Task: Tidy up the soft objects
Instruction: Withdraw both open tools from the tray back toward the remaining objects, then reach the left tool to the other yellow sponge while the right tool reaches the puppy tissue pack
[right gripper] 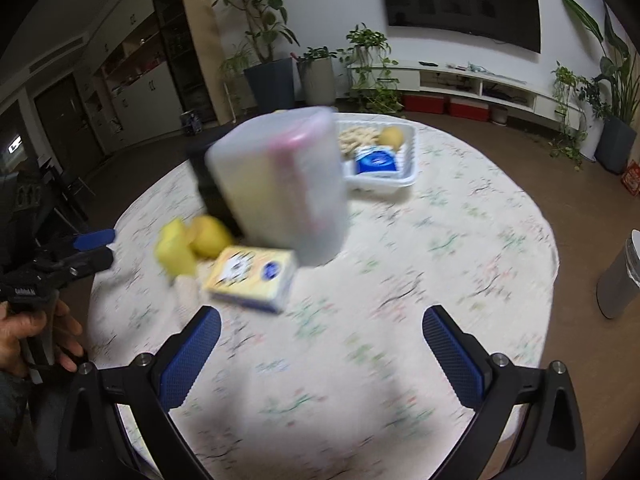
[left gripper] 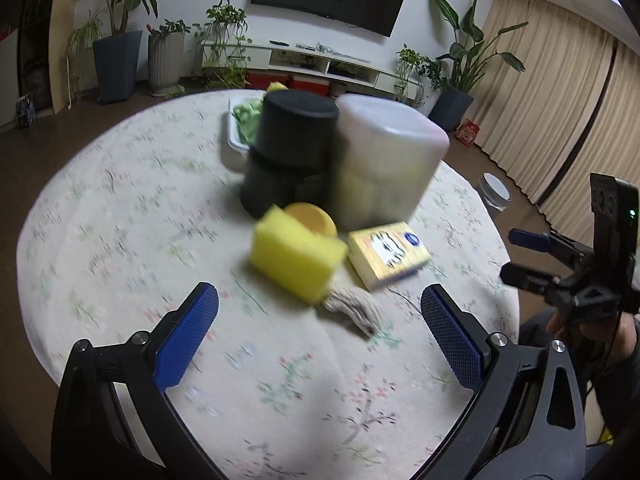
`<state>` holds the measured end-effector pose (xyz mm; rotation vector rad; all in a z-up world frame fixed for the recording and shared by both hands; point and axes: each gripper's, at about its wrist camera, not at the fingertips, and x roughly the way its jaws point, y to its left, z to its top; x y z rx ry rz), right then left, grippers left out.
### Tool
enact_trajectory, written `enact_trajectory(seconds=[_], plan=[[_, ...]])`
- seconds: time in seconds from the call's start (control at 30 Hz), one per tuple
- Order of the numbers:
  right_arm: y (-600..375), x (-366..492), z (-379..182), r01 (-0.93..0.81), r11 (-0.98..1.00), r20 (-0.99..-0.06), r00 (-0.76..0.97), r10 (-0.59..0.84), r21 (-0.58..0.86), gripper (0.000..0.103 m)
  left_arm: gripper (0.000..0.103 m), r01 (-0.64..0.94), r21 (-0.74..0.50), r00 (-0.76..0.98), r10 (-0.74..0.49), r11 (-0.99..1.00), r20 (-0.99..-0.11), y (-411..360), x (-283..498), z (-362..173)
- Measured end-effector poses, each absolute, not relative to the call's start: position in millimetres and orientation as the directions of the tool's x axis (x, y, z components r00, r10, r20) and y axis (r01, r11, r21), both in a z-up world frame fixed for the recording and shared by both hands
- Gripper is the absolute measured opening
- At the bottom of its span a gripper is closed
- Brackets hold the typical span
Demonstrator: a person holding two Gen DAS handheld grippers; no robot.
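The left gripper (left gripper: 319, 312) hangs with its blue-padded jaws spread wide and empty, just short of the yellow rectangular foam sponge (left gripper: 297, 257) on the round floral-clothed table (left gripper: 120, 200). The right gripper (right gripper: 321, 336) is likewise agape near the yellow tissue packet (right gripper: 251, 278). To take the sponge cleanly, I judge the left should straddle its short sides and close gently, clear of the beige knitted cloth (left gripper: 352, 310) beside it, then carry it to the white plastic basket (right gripper: 408, 172).

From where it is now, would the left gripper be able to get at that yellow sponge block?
Probably yes. The left gripper is open, and the yellow sponge block lies just ahead of its fingers with only bare tablecloth between. The beige knitted cloth beside the sponge is close, so it might get nudged.
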<state>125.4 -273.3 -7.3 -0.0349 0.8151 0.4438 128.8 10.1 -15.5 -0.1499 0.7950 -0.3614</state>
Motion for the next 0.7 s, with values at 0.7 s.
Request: enact_trajectory(seconds=[0.7], plan=[[-211.3,147.8,-34.7,-0.394,0.914,-0.738,0.587,0.333,0.099,0.103,0.103,0.209,-0.236,0.584,-0.315,0.949,-0.748,5.6,188.9,-46.2]])
